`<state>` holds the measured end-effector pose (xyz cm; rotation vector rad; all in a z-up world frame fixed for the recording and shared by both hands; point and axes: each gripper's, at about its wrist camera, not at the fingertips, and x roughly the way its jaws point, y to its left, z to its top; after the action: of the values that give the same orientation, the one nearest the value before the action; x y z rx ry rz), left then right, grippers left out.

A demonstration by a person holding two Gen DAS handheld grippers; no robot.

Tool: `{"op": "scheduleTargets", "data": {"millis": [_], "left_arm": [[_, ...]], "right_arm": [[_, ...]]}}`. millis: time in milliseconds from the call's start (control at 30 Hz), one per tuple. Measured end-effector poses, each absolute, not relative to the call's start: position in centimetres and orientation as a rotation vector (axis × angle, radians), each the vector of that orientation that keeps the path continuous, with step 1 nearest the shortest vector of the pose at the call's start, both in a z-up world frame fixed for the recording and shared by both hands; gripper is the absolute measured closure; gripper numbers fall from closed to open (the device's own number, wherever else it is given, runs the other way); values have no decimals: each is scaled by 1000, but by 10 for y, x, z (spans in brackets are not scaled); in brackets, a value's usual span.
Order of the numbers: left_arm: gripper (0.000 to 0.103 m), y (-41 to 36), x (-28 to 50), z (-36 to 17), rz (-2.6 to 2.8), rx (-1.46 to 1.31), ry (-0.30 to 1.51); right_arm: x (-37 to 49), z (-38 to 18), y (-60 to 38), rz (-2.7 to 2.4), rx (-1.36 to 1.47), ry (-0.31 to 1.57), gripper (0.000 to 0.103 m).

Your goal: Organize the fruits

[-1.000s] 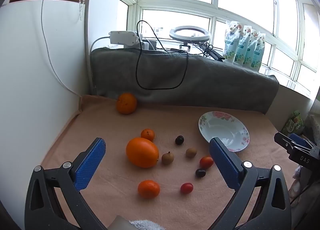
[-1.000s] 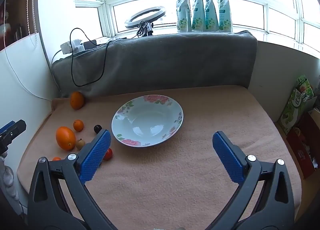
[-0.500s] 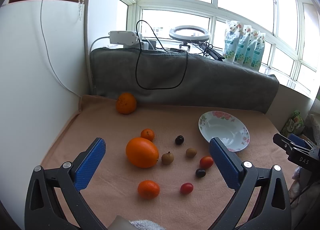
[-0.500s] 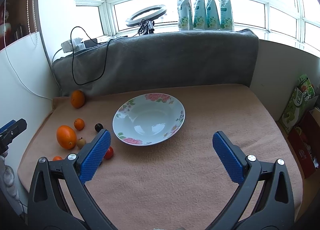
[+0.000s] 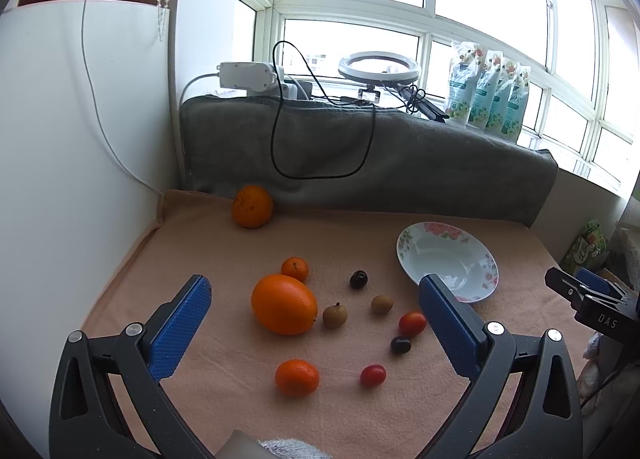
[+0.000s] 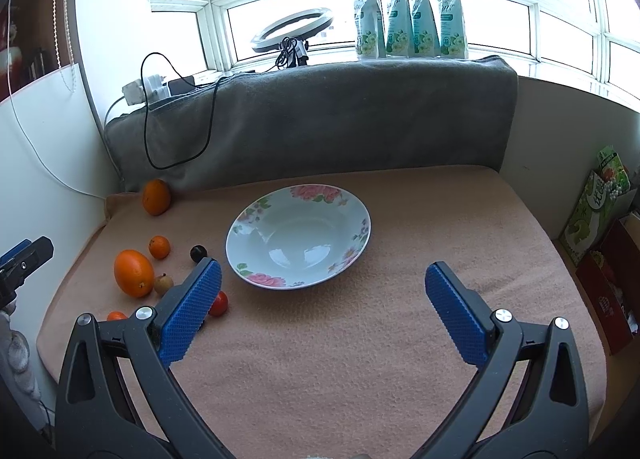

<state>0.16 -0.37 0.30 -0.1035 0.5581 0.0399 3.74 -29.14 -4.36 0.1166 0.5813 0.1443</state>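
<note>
Left wrist view: left gripper (image 5: 316,317) is being held spread above large orange (image 5: 284,304); right gripper (image 6: 322,307) likewise spread, bowl (image 6: 298,235) ahead, apparently empty.

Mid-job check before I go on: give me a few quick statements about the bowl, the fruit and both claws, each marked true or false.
1. The floral bowl already holds fruit. False: it is empty.
2. The left claw is open and holds nothing. True.
3. The right claw is shut on a cherry tomato. False: it is open and empty, above the peach blanket.
4. The large orange lies on the blanket, outside the bowl. True.
5. The round orange at the back lies beside the grey blanket roll. True.
6. Two dark cherries sit in the bowl. False: both dark cherries lie on the blanket.
</note>
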Motion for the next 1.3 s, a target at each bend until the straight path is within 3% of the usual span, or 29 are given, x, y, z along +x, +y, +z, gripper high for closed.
{"op": "scheduleTargets", "data": {"millis": [1300], "left_arm": [[1,5,3,-6,41,-126,580]], "right_arm": [[43,-49,-276,178,112,603,0]]}}
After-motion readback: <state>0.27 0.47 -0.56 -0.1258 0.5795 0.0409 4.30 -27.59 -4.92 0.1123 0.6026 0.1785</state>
